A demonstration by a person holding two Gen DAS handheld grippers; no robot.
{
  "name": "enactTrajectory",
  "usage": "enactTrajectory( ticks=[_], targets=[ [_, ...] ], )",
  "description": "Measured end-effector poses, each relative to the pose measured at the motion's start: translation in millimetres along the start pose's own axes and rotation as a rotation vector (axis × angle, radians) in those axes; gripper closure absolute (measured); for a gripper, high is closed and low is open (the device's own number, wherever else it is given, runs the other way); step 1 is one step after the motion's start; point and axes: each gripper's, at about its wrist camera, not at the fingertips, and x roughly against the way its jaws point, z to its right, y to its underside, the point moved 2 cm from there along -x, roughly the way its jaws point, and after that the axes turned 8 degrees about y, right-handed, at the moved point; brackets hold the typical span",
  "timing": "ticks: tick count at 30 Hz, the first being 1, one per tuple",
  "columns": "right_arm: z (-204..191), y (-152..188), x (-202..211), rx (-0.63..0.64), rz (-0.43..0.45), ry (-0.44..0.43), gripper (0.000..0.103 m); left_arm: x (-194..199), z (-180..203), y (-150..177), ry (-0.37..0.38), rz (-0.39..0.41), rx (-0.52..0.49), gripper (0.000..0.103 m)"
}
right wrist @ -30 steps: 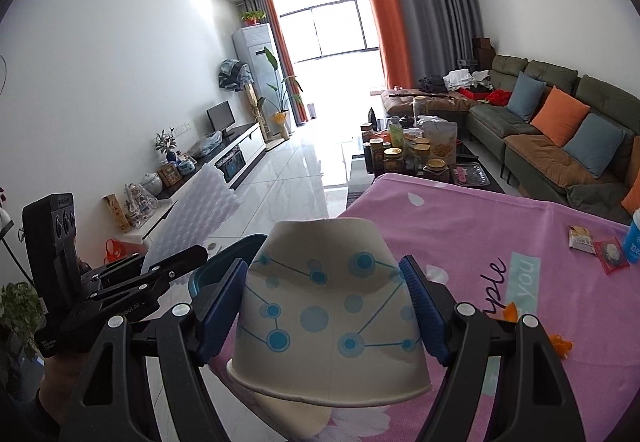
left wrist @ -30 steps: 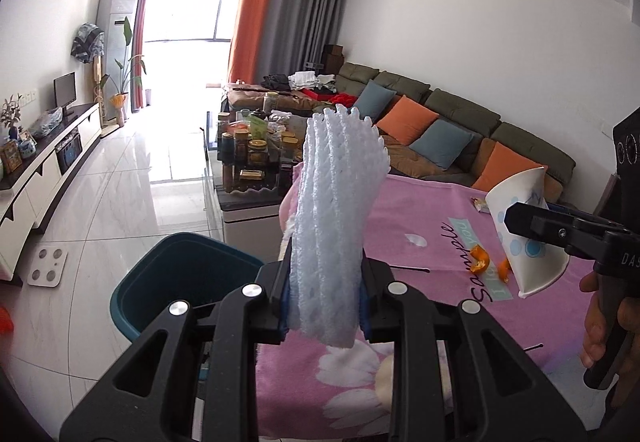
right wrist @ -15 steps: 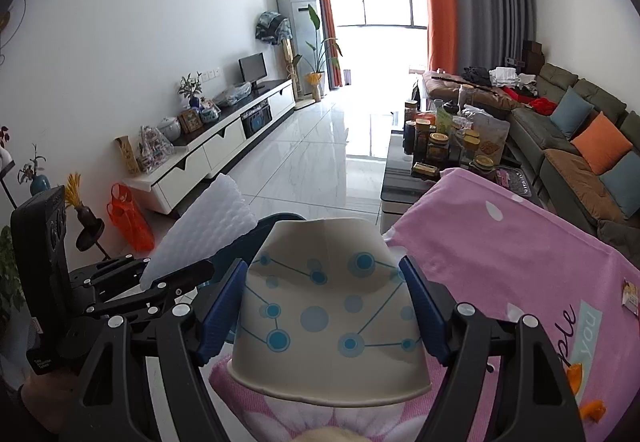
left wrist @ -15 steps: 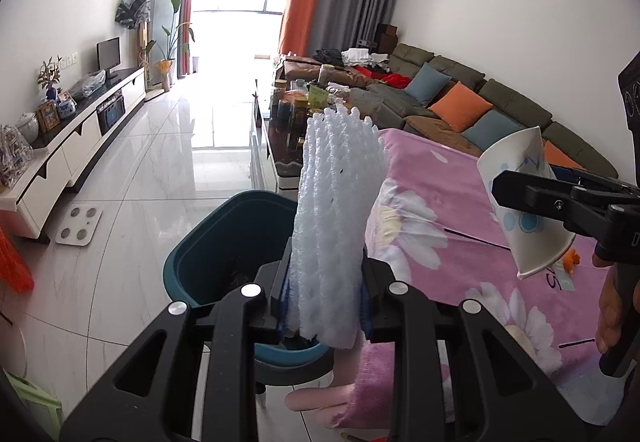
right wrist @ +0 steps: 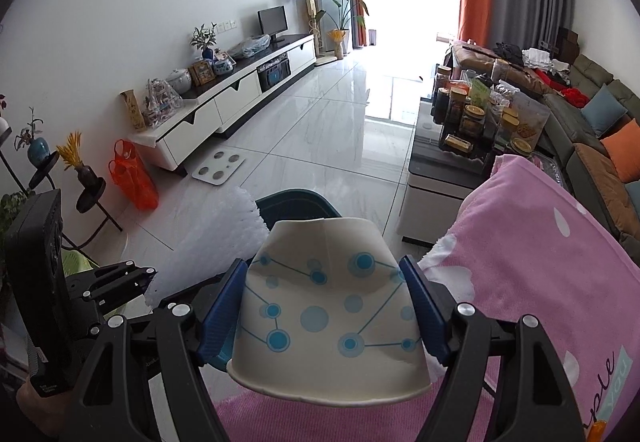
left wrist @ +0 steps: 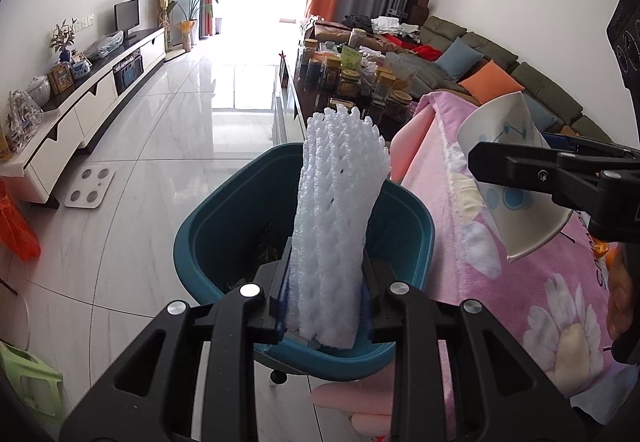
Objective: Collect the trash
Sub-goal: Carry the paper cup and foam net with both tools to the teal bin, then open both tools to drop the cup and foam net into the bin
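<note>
My left gripper (left wrist: 325,296) is shut on a white foam fruit net (left wrist: 336,218) and holds it upright over the teal trash bin (left wrist: 416,218) on the floor. My right gripper (right wrist: 324,306) is shut on a white paper cup with blue dots (right wrist: 332,318), held bottom-forward above the table's edge, just right of the bin (right wrist: 296,200). The cup (left wrist: 516,178) and right gripper (left wrist: 560,170) show at right in the left wrist view. The foam net (right wrist: 216,242) and left gripper (right wrist: 116,278) show at left in the right wrist view.
A table with a pink floral cloth (left wrist: 520,282) stands right of the bin. A coffee table with jars (right wrist: 472,122) and a green sofa (right wrist: 600,114) lie beyond. A white TV cabinet (right wrist: 224,98), a floor scale (right wrist: 218,168) and an orange bag (right wrist: 132,178) are at left.
Both grippers swung left from the table toward the bin. The foam net now hangs over the bin's opening, and the cup has come to the table's edge beside it.
</note>
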Motion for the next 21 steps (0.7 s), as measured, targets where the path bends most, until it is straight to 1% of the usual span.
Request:
enactTrajectory(
  ticks=[5,10,15,18,20,21],
  targets=[
    [-5,-3,-20,0.008,-0.045,-0.015,0.029,-26,-11,0,-0.017,-0.034,0.012,0.076],
    [-15,-15,-41,0.031,-0.092,-0.034,0.029,-50,-19,1,-0.025,-0.072,0.025,0.074],
    [-20,-20,-64,0.043,-0.146,-0.038,0.028,-73,-22,1,-0.038,-0.096,0.035,0.068],
    [-19,-16,-76,0.045,-0.182,-0.036,0.028,-83,-25,1,-0.043,-0.115,0.036,0.057],
    [-19,-12,-81,0.049,-0.203,-0.043,0.028,-86,-26,2,-0.056,-0.112,0.034,0.039],
    [-20,-11,-82,0.053,-0.201,-0.037,0.028,-87,-26,1,-0.057,-0.106,0.033,0.037]
  ],
)
